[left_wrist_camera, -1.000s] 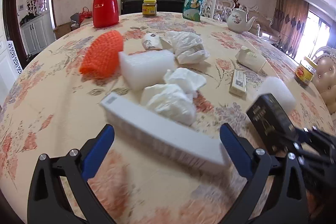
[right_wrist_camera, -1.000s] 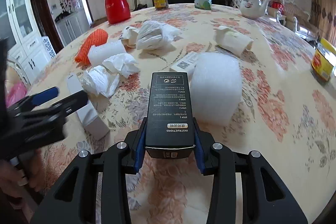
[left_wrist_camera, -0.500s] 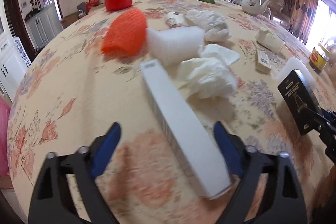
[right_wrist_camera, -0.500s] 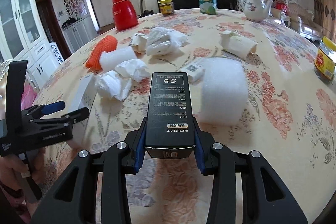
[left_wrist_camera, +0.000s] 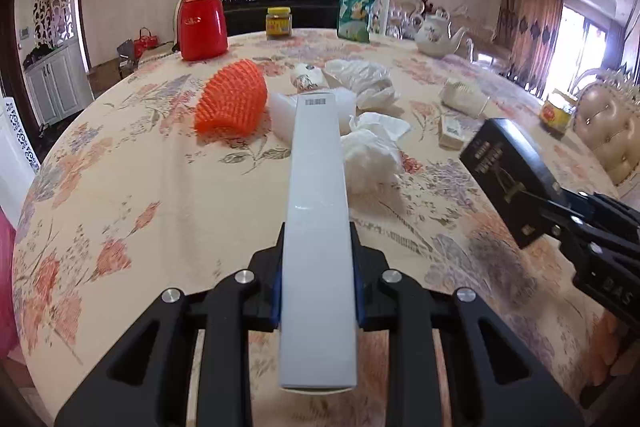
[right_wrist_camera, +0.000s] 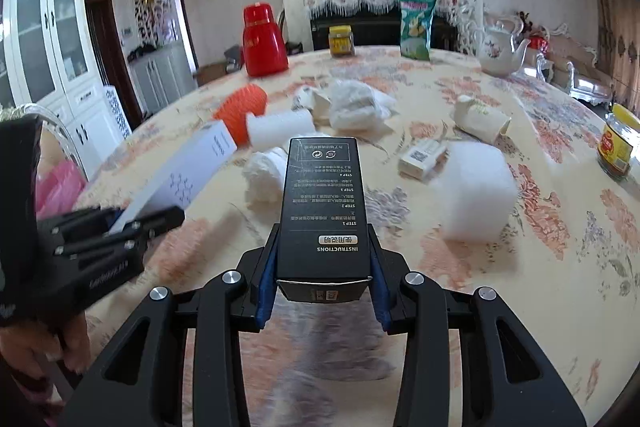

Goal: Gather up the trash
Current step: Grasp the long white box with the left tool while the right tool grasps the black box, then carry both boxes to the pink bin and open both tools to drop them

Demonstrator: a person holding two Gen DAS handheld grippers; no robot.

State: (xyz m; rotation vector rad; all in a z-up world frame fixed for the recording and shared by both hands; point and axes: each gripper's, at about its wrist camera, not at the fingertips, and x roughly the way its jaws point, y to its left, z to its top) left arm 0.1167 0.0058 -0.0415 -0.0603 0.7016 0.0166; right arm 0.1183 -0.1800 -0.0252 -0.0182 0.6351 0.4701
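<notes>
The left gripper (left_wrist_camera: 318, 281) clamps a long white box (left_wrist_camera: 318, 211), its long axis pointing straight ahead above the table (left_wrist_camera: 132, 187). The right gripper (right_wrist_camera: 322, 279) pinches a black box (right_wrist_camera: 322, 203), likewise pointing forward, probably airborne; open tablecloth lies left.

A long white box (left_wrist_camera: 318, 227) and a black box (right_wrist_camera: 322, 203) are each clamped in jaws above the bench. Tissue wads (left_wrist_camera: 370, 159), orange netting (left_wrist_camera: 232, 99) and foam (right_wrist_camera: 474, 187) lie beyond.
</notes>
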